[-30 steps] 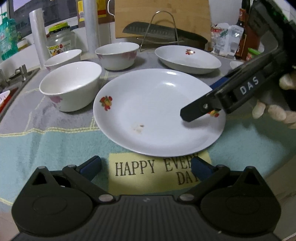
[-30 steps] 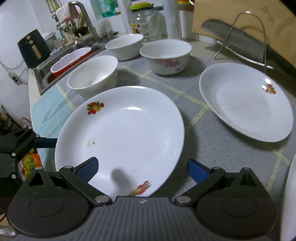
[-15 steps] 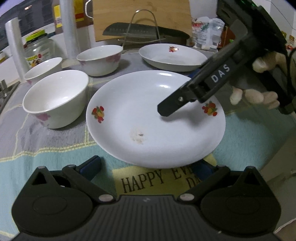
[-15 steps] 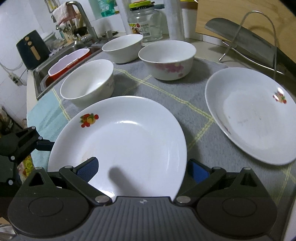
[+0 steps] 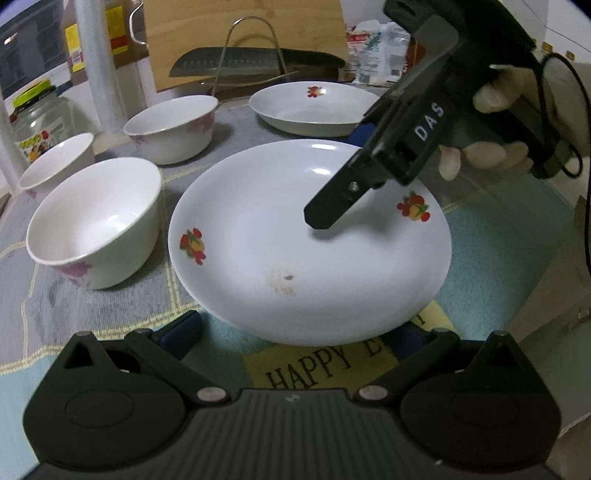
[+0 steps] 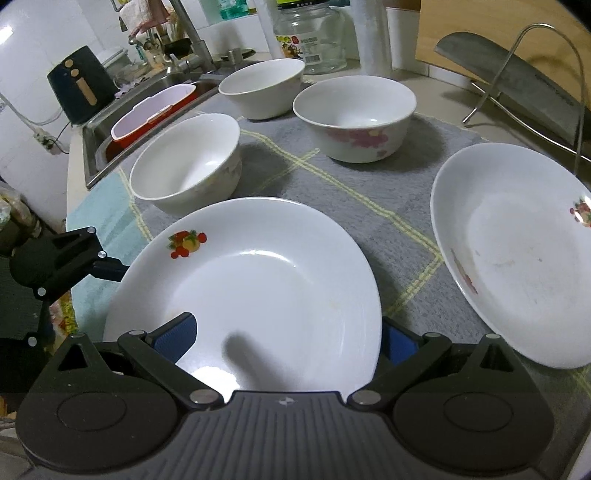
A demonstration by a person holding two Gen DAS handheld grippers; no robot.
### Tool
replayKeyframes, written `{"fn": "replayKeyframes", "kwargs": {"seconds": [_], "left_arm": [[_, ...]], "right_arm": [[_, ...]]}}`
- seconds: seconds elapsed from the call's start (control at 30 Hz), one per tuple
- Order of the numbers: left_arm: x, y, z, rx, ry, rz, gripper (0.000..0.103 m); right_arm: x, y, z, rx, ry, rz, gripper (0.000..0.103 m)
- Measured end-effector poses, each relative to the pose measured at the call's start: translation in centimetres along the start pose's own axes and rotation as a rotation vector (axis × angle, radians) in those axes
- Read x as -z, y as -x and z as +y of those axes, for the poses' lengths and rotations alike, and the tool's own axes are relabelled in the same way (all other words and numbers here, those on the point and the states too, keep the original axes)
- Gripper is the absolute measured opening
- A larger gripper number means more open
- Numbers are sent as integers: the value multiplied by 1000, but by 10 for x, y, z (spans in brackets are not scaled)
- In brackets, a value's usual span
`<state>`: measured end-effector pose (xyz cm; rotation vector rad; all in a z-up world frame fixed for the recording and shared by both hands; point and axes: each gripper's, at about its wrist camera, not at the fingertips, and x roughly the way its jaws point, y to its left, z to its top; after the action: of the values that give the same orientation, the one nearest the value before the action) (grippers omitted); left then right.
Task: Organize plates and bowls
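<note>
A white plate with fruit prints (image 5: 295,258) (image 6: 258,288) lies on the towel between both grippers. My right gripper (image 6: 288,339) is open, one finger (image 5: 332,206) above the plate's inside and the other below its rim. My left gripper (image 5: 295,332) is open at the plate's near edge, with its pads on either side and the rim over them. A second white plate (image 5: 314,107) (image 6: 517,251) lies farther back. Three white bowls (image 5: 96,218) (image 5: 173,125) (image 5: 55,158) stand at the left; in the right wrist view they stand behind the plate (image 6: 188,162) (image 6: 354,114) (image 6: 262,88).
A grey and teal towel (image 5: 110,314) covers the counter. A wire rack with a cleaver (image 5: 255,66) and a wooden board (image 5: 240,33) stand at the back. A glass jar (image 6: 314,37), a sink (image 6: 155,107) and a counter edge at the right (image 5: 546,295) bound the area.
Both grippers have moved closer to the fruit-print plate. The right gripper's finger has slid farther over its inside and its rim now lies between the open fingers.
</note>
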<state>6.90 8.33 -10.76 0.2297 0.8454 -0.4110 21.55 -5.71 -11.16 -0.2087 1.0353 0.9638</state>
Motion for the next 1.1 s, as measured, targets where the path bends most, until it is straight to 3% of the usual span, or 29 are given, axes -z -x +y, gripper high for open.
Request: {"fn": "replayKeyframes", "kwargs": {"seconds": [0.4,0.83,1.1], "left_arm": [[-3,-2,-2,-2,-82,-11,102],[-2,-1,5,58,-96,-26,102],[-4,-1,2,52,-95,-21,102]], "right_arm": [[-11,-1,-9,-58,-19,19,92],[-14,0,-12,-85,-7,45,92],[-15,-1,-12,-85,-14,47,92]]}}
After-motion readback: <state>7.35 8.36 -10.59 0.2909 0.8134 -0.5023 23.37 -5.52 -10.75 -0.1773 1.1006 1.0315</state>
